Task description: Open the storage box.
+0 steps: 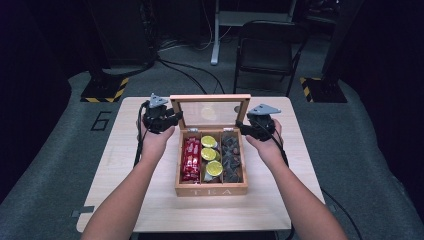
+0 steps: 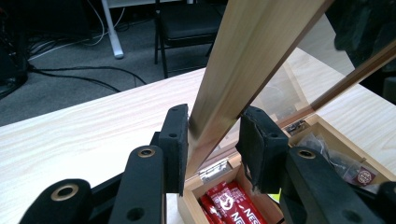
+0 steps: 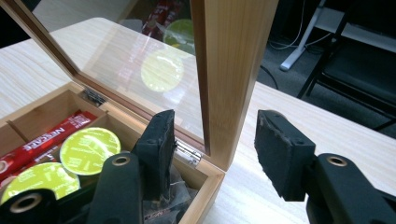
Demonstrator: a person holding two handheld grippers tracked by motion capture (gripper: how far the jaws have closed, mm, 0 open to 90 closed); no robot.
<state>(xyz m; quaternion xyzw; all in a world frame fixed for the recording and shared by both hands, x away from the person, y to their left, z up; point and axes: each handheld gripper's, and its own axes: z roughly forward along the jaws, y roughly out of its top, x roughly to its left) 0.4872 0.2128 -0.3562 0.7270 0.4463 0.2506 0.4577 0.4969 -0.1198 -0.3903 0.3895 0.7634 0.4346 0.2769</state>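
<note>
Wooden tea box [image 1: 211,190], lid [image 1: 210,98] upright; left tool [image 2: 212,140] and right tool [image 3: 215,144] both released, straddling lid's side edges.

"TEA" stands on the wooden box's [image 1: 211,190] front wall; "NESCAFE" — partly cut off — runs along the red sachets [image 3: 49,140]; a "6" marks the floor [image 1: 101,120].

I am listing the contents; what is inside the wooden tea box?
The wooden tea box has three compartments: red sachets on the left, yellow-green round capsules in the middle, dark wrapped tea bags on the right. Anything underneath these is covered.
</note>
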